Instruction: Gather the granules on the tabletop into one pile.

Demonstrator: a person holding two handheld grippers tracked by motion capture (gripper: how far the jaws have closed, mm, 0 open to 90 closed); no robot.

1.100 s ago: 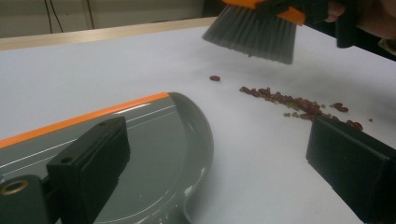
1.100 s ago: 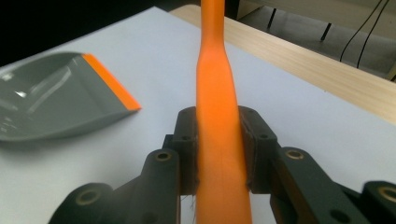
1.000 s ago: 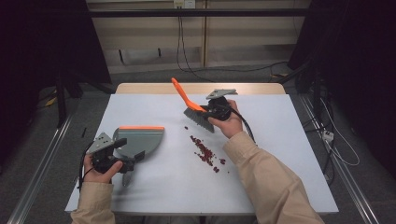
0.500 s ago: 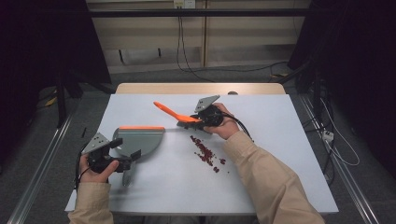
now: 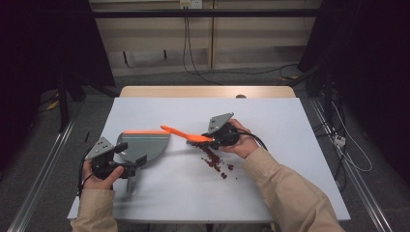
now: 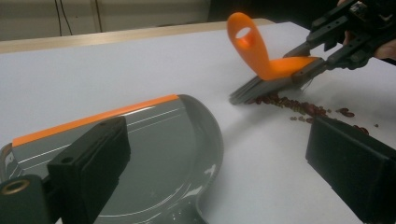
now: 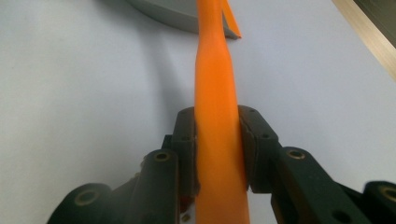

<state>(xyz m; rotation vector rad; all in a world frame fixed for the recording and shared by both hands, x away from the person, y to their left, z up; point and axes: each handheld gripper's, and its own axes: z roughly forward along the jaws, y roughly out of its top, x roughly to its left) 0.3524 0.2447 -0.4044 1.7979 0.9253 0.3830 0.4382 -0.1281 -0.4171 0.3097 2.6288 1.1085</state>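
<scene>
Orange plastic forms the back and looped handle of the brush [image 5: 186, 136], which lies low across the middle of the white table [image 5: 300, 145], its handle running out toward nine o'clock over the dustpan's rim. In the left gripper view its grey bristles [image 6: 261, 88] rest on the tabletop at the near end of the spill. The right gripper [image 5: 216, 138] has its jaws pressed together on the brush, pinching the orange back from both sides; the right gripper view looks straight along the handle [image 7: 217, 107], clamped between the two black pads.

Dark red beans [image 5: 216, 162] lie scattered in a short trail from under the brush head toward five o'clock, just beside the right hand [image 5: 241, 144] and its beige sleeve.

At nine o'clock from the brush sits the grey dustpan [image 5: 145, 146], flat on the table, with an orange strip [image 5: 145, 132] along its far straight edge. Its stem points toward six o'clock, into the left gripper [image 5: 130, 157]. From the left gripper view the two black jaws stand spread, well apart, either side of the pan's near end; whether they press on the stem I cannot tell. The left hand [image 5: 99, 174] rests at the table's near left part.
</scene>
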